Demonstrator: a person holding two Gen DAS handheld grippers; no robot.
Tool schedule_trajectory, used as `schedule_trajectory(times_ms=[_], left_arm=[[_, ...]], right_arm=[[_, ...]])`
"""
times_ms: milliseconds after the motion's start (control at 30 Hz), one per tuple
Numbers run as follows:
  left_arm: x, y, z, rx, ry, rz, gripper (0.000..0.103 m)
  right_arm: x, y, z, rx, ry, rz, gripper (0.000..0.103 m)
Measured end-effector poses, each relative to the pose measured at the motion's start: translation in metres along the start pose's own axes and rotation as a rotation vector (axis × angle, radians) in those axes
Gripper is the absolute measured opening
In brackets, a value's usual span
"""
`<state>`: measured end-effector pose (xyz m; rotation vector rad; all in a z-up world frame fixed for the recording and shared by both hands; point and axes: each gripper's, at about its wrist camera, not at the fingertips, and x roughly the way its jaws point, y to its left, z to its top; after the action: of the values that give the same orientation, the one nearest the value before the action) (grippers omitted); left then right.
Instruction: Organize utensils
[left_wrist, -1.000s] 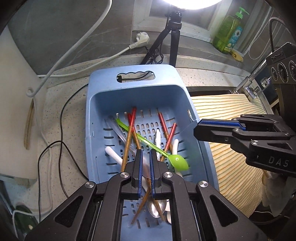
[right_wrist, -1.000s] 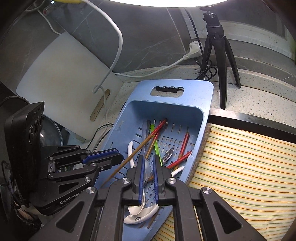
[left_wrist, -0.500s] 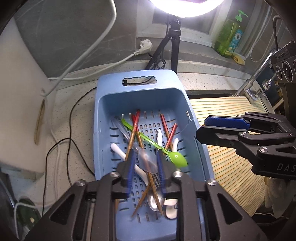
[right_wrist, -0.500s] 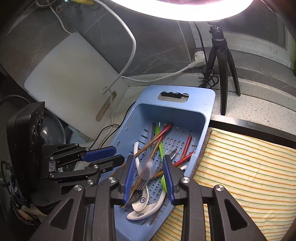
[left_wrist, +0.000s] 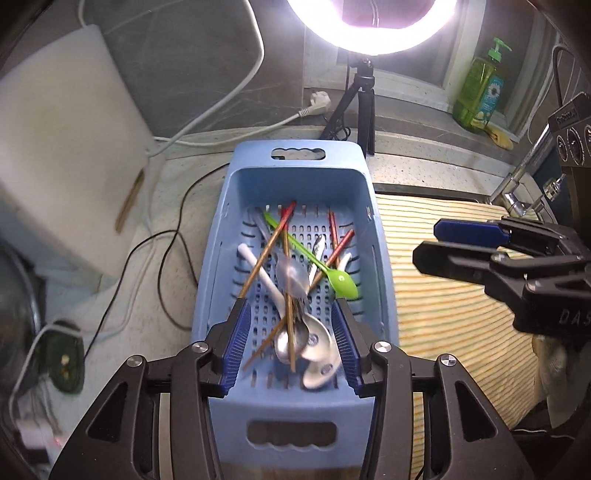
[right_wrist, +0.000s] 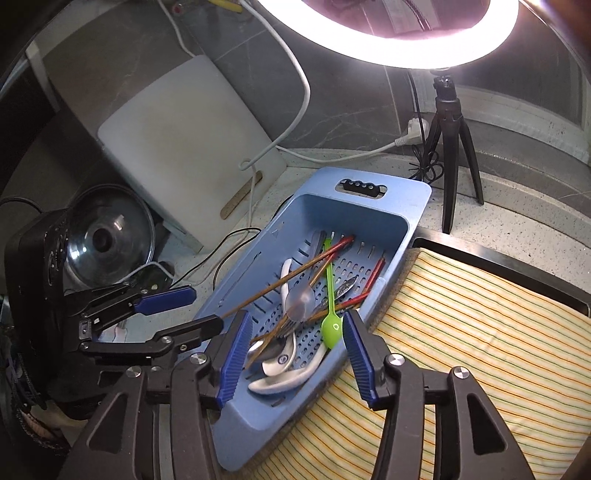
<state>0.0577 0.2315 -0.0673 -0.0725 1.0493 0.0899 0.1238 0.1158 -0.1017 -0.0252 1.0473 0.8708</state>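
above the blue basket (left_wrist: 380, 258), both grippers hung over its near end with nothing between their blue pads. the left gripper (left_wrist: 291, 332) had its jaws apart and opening, framing the pile of utensils in the basket without touching any of them. the right gripper (right_wrist: 297, 341) stood the same way, jaws apart and opening, empty, over the basket's near corner.

inside the basket lay a loose tangle. a green spoon (left_wrist: 341, 282) ran on a slant from the far left of the basket floor to its right wall, bowl toward the near end. brown chopsticks (left_wrist: 264, 254) with red tips crossed over a white ladle handle (left_wrist: 258, 269) near the basket's left wall, and more red-tipped chopsticks (left_wrist: 334, 236) lay toward the right wall. a clear plastic spoon (left_wrist: 291, 275) sat on top of the pile at the basket's middle. at the near end of the basket rested a metal spoon (left_wrist: 288, 341) and white ceramic spoons (left_wrist: 319, 339), partly under the chopsticks.

the basket stood on a speckled counter (left_wrist: 177, 295), its right side just beside a striped cloth (left_wrist: 450, 317). left of the basket leaned a white cutting board (right_wrist: 184, 140), and beyond the basket's far handle stood a black tripod (right_wrist: 448, 140) carrying a lit ring light (right_wrist: 388, 48). far right of the basket stood a green soap bottle (left_wrist: 480, 92).
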Motion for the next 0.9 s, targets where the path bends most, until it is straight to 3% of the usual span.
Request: schedule_trajectory(times_ms=[100, 267, 333, 533, 600, 700, 900], left_arm=[[-0.015, -0.009, -0.010, -0.024, -0.023, 0.038, 0.050], [-0.045, -0.021, -0.028, -0.074, -0.074, 0.092, 0.051], [-0.056, -0.026, -0.034, -0.090, -0.093, 0.119, 0.052], [-0.088, -0.040, -0.051, -0.163, -0.158, 0.163, 0.064], [-0.097, -0.044, -0.056, -0.194, -0.181, 0.177, 0.065], [-0.110, -0.052, -0.065, -0.249, -0.223, 0.204, 0.079], [-0.128, -0.065, -0.078, -0.339, -0.297, 0.243, 0.079]], right_arm=[[-0.014, -0.001, -0.006, -0.032, -0.021, 0.010, 0.050], [-0.034, 0.005, -0.015, -0.098, -0.039, 0.034, 0.054], [-0.042, 0.007, -0.019, -0.116, -0.047, 0.052, 0.066], [-0.064, 0.015, -0.030, -0.194, -0.080, 0.065, 0.076], [-0.069, 0.017, -0.032, -0.215, -0.082, 0.067, 0.077], [-0.079, 0.020, -0.034, -0.246, -0.090, 0.056, 0.078], [-0.105, 0.030, -0.045, -0.332, -0.168, -0.022, 0.080]])
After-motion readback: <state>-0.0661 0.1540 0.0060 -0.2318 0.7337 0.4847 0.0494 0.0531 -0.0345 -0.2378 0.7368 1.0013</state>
